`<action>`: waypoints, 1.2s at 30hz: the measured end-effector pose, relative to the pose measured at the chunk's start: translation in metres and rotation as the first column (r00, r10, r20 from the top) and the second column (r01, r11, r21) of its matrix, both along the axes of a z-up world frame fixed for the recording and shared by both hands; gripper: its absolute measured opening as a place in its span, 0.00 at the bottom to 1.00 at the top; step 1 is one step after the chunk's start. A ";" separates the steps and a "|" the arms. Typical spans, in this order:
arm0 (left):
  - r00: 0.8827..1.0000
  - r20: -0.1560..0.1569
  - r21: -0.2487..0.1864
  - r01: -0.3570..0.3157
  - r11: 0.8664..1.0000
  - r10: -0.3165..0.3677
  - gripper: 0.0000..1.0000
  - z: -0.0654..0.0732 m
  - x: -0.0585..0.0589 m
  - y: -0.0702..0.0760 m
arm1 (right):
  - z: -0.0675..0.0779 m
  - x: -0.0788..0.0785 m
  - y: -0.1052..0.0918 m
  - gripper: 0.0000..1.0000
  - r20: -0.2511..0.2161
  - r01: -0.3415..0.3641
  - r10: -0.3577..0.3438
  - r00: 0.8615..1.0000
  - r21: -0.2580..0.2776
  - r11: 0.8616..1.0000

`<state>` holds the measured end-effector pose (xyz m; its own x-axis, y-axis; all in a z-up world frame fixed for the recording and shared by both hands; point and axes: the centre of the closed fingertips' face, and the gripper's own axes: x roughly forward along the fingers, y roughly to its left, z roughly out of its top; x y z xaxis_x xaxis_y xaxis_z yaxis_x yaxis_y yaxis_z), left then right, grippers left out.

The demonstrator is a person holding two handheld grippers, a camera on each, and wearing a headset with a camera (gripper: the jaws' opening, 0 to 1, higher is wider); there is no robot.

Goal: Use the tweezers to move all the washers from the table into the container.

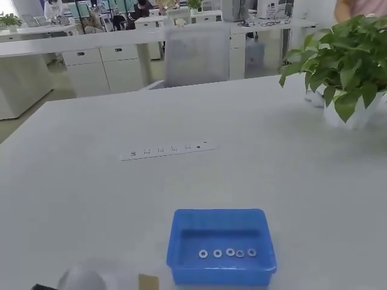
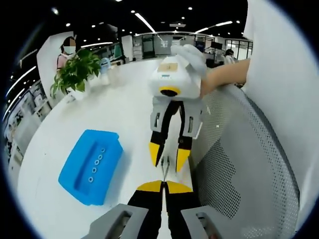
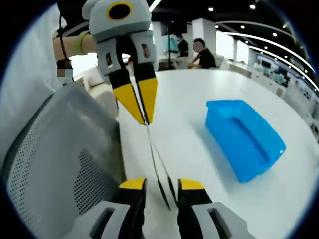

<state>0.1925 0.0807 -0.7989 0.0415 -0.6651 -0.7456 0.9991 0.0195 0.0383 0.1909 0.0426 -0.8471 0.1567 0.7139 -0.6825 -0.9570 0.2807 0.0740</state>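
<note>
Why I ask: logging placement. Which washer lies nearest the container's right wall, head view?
The washer ending the row on the right; the other four lie left of it.

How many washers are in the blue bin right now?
5 washers, in a row across the floor of the blue bin, by its near wall: leftmost, second, middle, fourth, rightmost. That wall could hide more.

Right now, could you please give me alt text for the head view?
Five washers lie in a row inside a blue container on a white table. Beyond it lies a power strip; a potted plant stands far right.
</note>
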 end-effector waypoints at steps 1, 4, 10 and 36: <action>1.000 -0.003 0.008 0.000 1.000 0.000 0.00 -0.005 0.001 0.003 | 0.001 0.002 -0.003 0.24 0.003 0.019 -0.019 1.000 0.000 1.000; 1.000 -0.010 0.042 -0.001 0.999 0.001 0.00 -0.019 0.002 0.011 | 0.015 0.008 -0.003 0.31 -0.023 0.087 -0.085 0.996 0.089 0.992; 0.999 -0.032 0.120 -0.001 0.993 0.005 0.00 -0.044 0.001 0.022 | 0.036 0.018 -0.022 0.36 0.030 0.164 -0.169 0.985 0.108 0.980; 0.998 -0.012 0.233 -0.049 0.971 0.054 0.00 -0.064 -0.001 0.034 | 0.136 0.058 -0.128 0.82 0.382 0.449 -0.585 0.715 0.391 0.804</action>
